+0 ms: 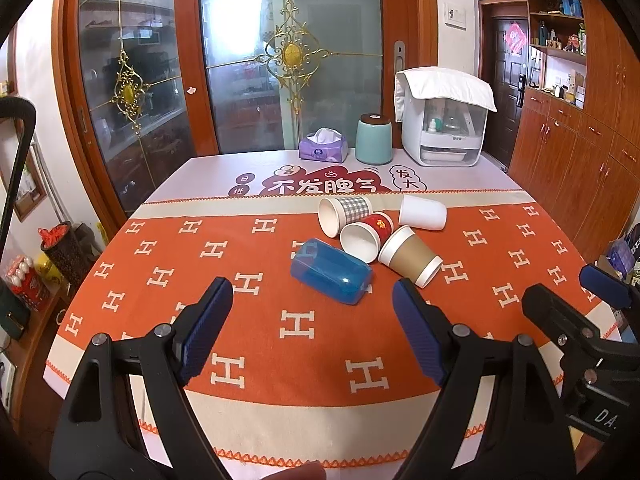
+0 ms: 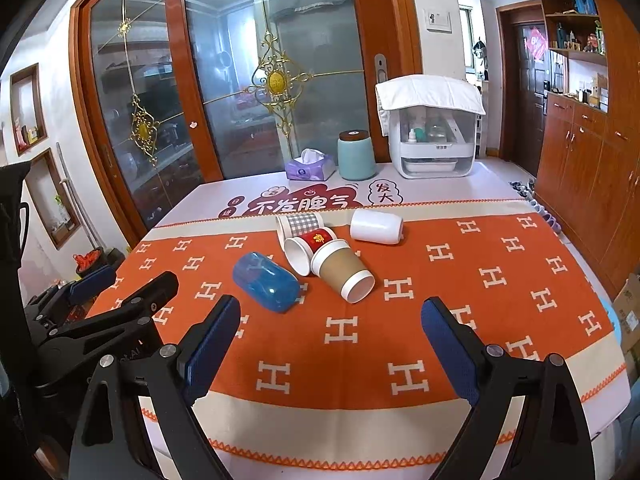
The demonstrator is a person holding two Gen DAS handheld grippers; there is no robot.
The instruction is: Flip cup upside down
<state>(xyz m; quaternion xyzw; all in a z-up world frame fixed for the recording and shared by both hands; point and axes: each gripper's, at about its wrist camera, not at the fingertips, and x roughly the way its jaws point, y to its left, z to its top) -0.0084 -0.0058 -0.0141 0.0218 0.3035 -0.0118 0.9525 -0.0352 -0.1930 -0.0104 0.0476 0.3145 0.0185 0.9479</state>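
Blue plastic cup point(image 1: 331, 276) lies on its side mid-counter, beside the paper cups point(image 1: 372, 228) | left gripper point(image 1: 312, 308) wide, empty | right gripper point(image 2: 332, 320) wide, empty | looks light, slick, stiff: grip across the middle.

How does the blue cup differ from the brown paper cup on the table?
The blue cup is translucent plastic lying alone; the brown paper cup is opaque with white rims, touching the red cup. The blue one lies nearer the camera. Both lie on their sides on the orange cloth.
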